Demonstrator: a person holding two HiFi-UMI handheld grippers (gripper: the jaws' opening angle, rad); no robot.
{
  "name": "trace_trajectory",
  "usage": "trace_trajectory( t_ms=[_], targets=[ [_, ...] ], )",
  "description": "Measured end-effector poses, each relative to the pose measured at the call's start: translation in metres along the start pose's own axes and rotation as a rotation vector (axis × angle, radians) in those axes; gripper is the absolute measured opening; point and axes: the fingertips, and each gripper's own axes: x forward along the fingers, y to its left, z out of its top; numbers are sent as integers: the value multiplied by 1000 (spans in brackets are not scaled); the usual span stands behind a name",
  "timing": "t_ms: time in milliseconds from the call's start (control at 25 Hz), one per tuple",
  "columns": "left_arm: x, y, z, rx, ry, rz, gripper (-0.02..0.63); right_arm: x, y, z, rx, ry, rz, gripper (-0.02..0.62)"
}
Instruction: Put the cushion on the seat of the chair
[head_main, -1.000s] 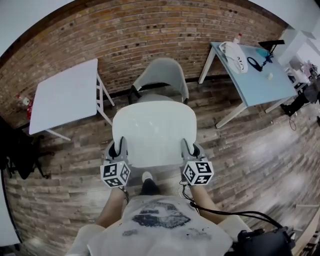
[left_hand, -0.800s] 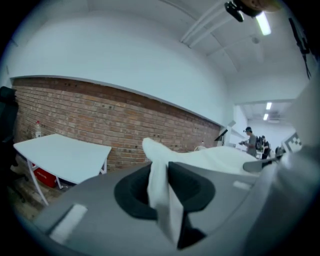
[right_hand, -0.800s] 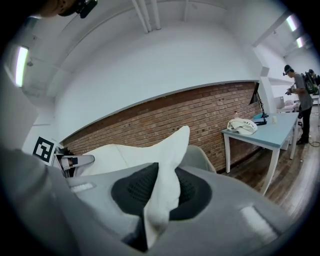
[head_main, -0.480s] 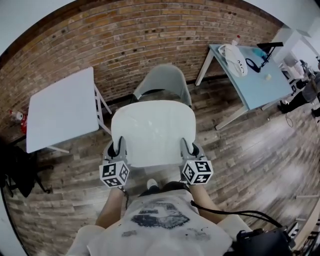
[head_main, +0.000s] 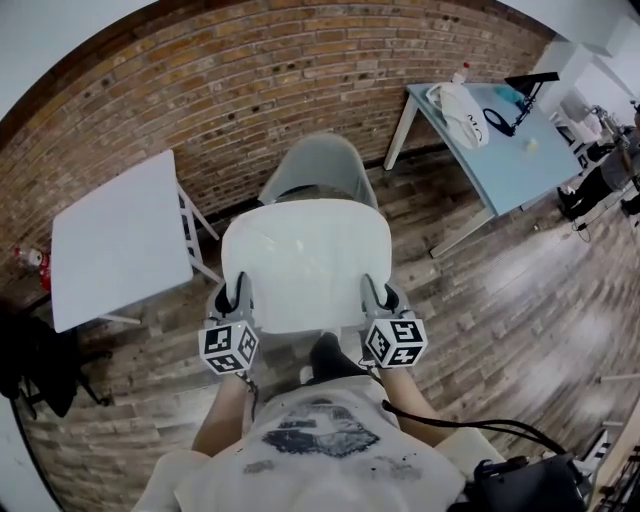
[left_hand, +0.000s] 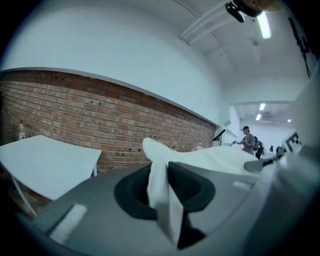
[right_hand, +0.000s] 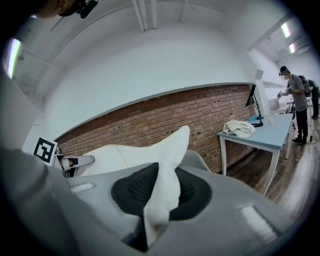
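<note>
A flat white cushion (head_main: 305, 262) hangs level in front of me, held at its near corners. My left gripper (head_main: 238, 296) is shut on the cushion's left edge (left_hand: 161, 192), and my right gripper (head_main: 374, 294) is shut on its right edge (right_hand: 162, 197). The grey shell chair (head_main: 318, 165) stands just beyond, against the brick wall. The cushion covers most of its seat in the head view; only the backrest and a strip of seat show.
A white table (head_main: 115, 240) stands at the left, next to the chair. A light blue table (head_main: 490, 150) with a white bag (head_main: 462, 108) and a lamp stands at the right. People (right_hand: 300, 102) stand at the far right. The floor is wood plank.
I have stepped toward the chair with the cushion in both grippers. The chair and both tables have slid closer and lower in the head view. Both grips are unchanged.
</note>
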Motion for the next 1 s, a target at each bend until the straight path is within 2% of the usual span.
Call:
trace_trajectory(
  t_ms=[520, 800, 1000],
  targets=[
    [128, -12, 9, 52, 66, -43, 63, 87, -73, 12, 77, 20, -47, 55],
    [191, -21, -2, 53, 127, -45, 63, 126, -113, 13, 102, 60, -57, 55],
    [217, -21, -12, 55, 166, -48, 63, 145, -130, 7, 118, 93, -68, 55]
  ],
)
